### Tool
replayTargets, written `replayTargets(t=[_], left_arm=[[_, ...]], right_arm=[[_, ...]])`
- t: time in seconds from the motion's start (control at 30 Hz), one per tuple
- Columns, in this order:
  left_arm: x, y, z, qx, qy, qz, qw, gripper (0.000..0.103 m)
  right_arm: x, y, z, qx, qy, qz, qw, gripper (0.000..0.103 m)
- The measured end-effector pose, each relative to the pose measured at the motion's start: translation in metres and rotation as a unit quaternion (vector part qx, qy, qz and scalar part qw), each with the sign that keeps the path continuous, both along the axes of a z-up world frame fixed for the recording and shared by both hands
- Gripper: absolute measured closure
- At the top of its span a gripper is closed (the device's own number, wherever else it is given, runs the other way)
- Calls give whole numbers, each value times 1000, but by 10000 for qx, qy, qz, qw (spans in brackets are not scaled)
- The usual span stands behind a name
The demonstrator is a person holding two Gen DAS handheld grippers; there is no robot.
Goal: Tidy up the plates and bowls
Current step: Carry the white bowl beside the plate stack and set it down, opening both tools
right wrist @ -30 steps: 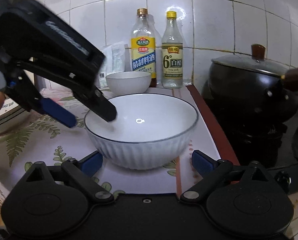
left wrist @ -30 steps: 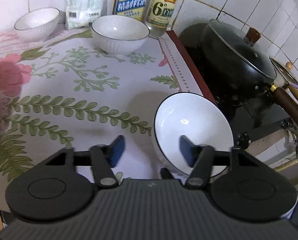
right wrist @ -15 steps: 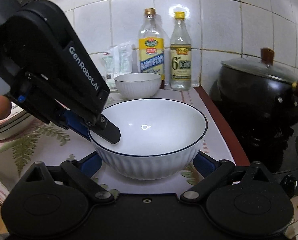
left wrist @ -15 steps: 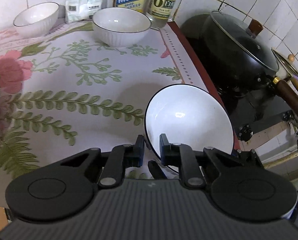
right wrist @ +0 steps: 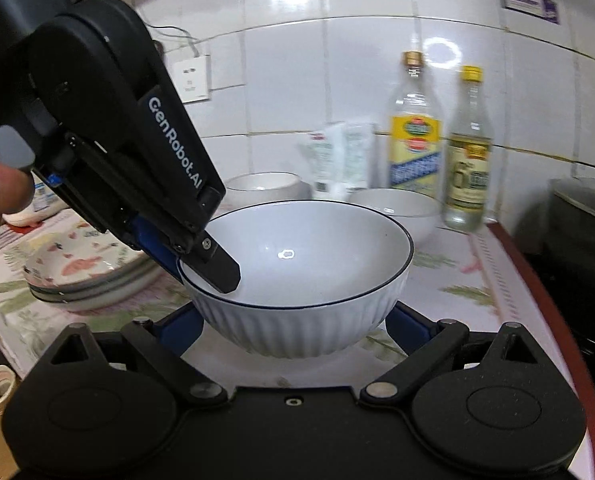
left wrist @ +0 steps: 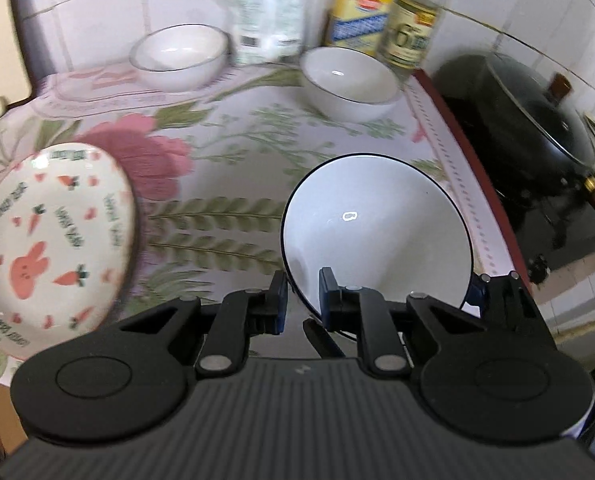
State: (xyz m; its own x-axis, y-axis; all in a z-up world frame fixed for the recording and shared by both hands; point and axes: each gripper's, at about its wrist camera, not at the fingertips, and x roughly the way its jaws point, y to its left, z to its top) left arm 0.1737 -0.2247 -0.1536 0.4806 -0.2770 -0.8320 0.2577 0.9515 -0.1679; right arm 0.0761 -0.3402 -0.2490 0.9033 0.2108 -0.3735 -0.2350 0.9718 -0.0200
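The left hand-held gripper [left wrist: 301, 300] pinches the white bowl [left wrist: 377, 232] by its thin rim, just above the surface [left wrist: 225, 152]. The right hand-held gripper [right wrist: 293, 332] waits wide open around it. The bowl looks hard, smooth, slippery and breakable.

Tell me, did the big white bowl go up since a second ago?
Yes. The big white bowl, pinched by the left claw, now rides higher against the two bottles, lifted off the flowery cloth.

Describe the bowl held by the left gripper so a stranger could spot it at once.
On the floral tablecloth, beside the black lidded wok, sits a white ribbed bowl with a thin dark rim line. Unlike the two white bowls near the bottles, its rim is pinched by the left gripper.
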Motion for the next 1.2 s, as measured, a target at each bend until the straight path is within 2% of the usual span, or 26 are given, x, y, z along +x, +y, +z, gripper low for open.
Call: replayTargets(t=[0.23,0.47,0.7,0.93,1.13,1.2], left_arm=[[23,24,-10,98,31,385,9992,89],[43,26,-23,221,169,469,9985,89],[49,28,-35,371,294,484,9977,88],[47,36,-36,59,388,596,9974,86],[39,41,-23,-23,402,473,9981,82],[35,43,-17,-36,480,461,9978,71]], right_arm=[[37,24,-8,-53,144,361,9992,3],[61,31,-16,-242,304,462,9982,3],[71,33,-24,-142,633,532,9965,4],[57,42,-16,-477,664,161,9965,3],[31,19,7,-26,618,-18,9981,3],[24,9,19,94,596,-110,9981,3]])
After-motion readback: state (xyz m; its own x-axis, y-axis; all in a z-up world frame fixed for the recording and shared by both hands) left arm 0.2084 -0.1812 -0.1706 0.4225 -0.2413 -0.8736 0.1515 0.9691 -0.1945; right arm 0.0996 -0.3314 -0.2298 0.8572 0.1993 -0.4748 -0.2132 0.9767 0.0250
